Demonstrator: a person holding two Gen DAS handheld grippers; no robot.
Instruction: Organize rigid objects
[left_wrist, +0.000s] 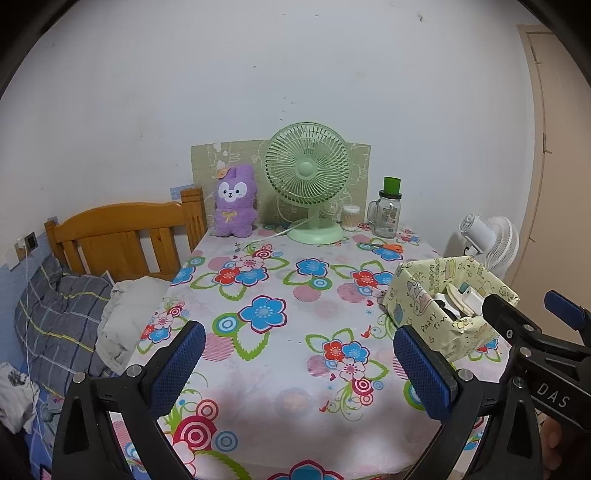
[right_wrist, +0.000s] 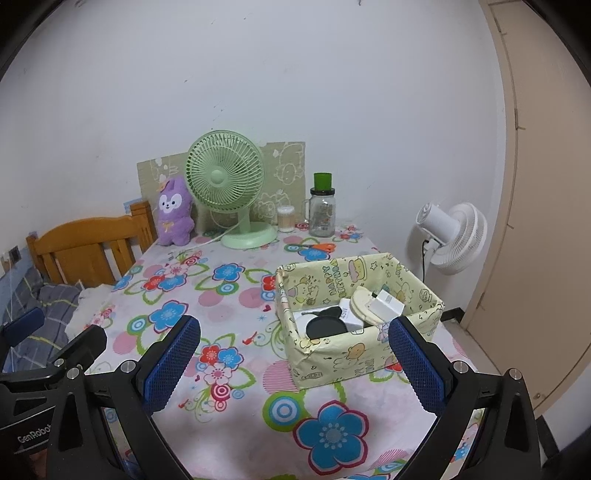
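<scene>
A yellow cartoon-print box stands on the right side of the flowered tablecloth. Inside it lie a white charger block, a cream round case, a black round item and a small white box. My right gripper is open and holds nothing, hovering at the table's near edge with its right finger just in front of the box. My left gripper is open too, over bare cloth left of the box. The right gripper shows beside that box.
At the back of the table stand a green desk fan, a purple plush, a glass jar with a green lid, a cotton swab tub and orange scissors. A wooden bed headboard lies left, a white fan right.
</scene>
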